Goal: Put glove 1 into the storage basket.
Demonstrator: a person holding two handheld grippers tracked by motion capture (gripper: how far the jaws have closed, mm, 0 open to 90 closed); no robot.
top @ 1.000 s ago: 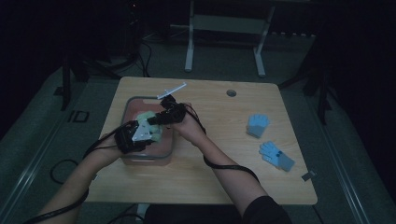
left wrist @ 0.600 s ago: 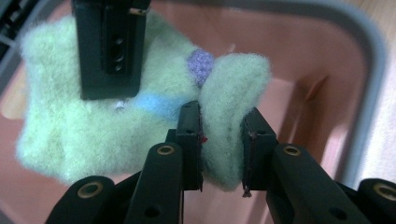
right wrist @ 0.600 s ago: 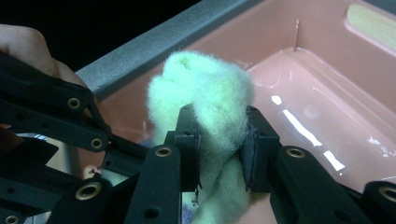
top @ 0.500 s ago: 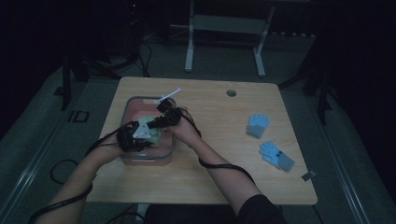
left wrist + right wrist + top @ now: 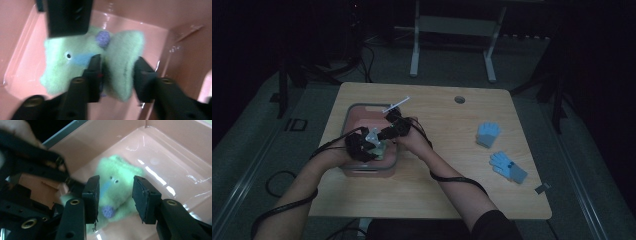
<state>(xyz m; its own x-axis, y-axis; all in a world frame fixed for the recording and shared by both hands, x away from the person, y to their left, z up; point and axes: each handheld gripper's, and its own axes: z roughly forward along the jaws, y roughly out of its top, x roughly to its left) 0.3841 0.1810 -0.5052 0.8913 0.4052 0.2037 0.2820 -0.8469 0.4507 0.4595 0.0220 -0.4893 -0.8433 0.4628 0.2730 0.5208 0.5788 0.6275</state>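
Note:
A pale green plush toy with a blue patch and a purple dot lies in a pink bin at the table's left-centre. My left gripper is shut on one green lobe of the toy, a jaw against each side. In the high view the left gripper sits low in the bin, and the right gripper is just beyond it. My right gripper hangs open above the toy, its jaws straddling the toy's face without touching. The toy's far side is hidden behind the left gripper.
The bin has a grey rim and glossy pink walls. A thin white stick lies beyond the bin. Two blue gloves rest on the table's right side. A round hole sits near the far edge. Cables trail from both grippers.
Both grippers have sunk a little lower and nearer into the bin, the right one drawing closer to the left.

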